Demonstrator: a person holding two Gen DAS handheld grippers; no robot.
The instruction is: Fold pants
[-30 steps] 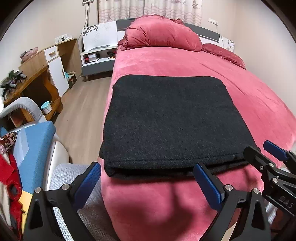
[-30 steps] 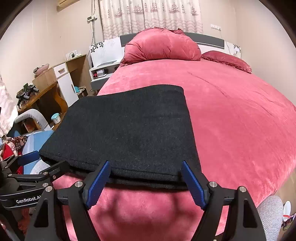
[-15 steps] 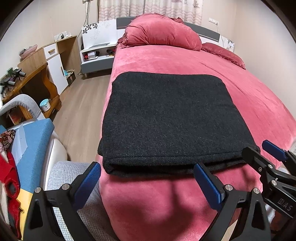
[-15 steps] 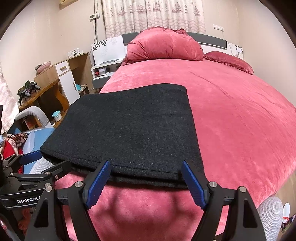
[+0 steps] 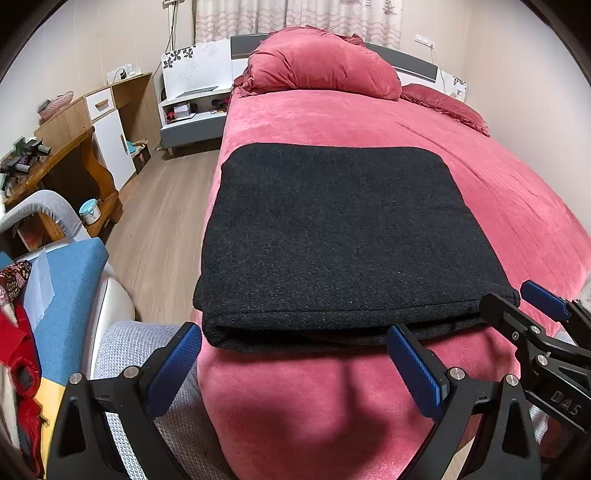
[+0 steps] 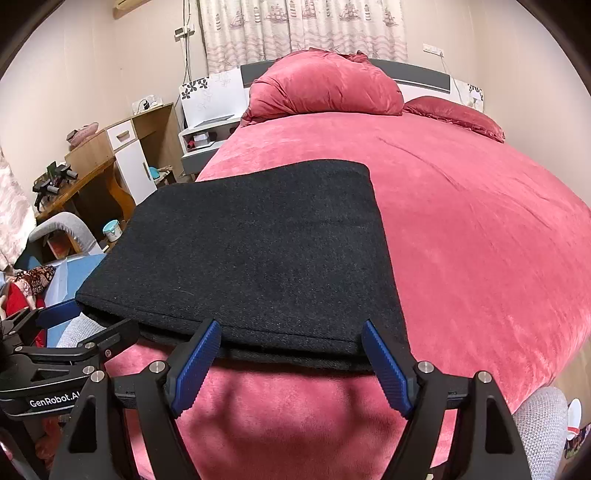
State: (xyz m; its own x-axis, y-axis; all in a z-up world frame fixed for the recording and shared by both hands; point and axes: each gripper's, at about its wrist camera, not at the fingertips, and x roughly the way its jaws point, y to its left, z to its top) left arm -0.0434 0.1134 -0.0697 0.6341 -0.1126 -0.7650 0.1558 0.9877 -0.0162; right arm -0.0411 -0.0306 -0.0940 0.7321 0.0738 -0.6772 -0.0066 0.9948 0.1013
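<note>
Closest to us, the left hand-held gripper point(image 5: 291, 363) hangs over the foot edge of the bed point(image 5: 498, 192), blue pads spread wide with nothing between them. The right hand-held gripper point(image 6: 291, 363) does the same on its side, jaws gaping, pads clear of the cloth. In the left wrist view we catch the right one poking in at about 4 o'clock; in the right wrist view the left one shows at 8 o'clock, beside the near left corner of the cloth.

Just past the fingertips lie the pants point(image 5: 340, 240), folded into a thick black rectangle, flat on the pink bedspread. The near folded edge runs across right above both sets of pads, layers stacked, with the lower layer peeping out a little beneath the top one. We see the pants on the left half of the bed, their left side close to the mattress edge, and open pink cover stretching away toward 3 o'clock.

At 9 o'clock, down beside the bed, there is a grey chair arm point(image 5: 40, 206) and a blue cushion point(image 5: 70, 280) with red fabric on it. Farther off at 10 o'clock stands a wooden table point(image 5: 74, 155) with a white cabinet door. At 12 o'clock, a big pink pillow point(image 5: 321, 62) sits against the headboard, a flatter one point(image 5: 447, 105) to its right, and patterned curtains point(image 6: 303, 29) behind.
</note>
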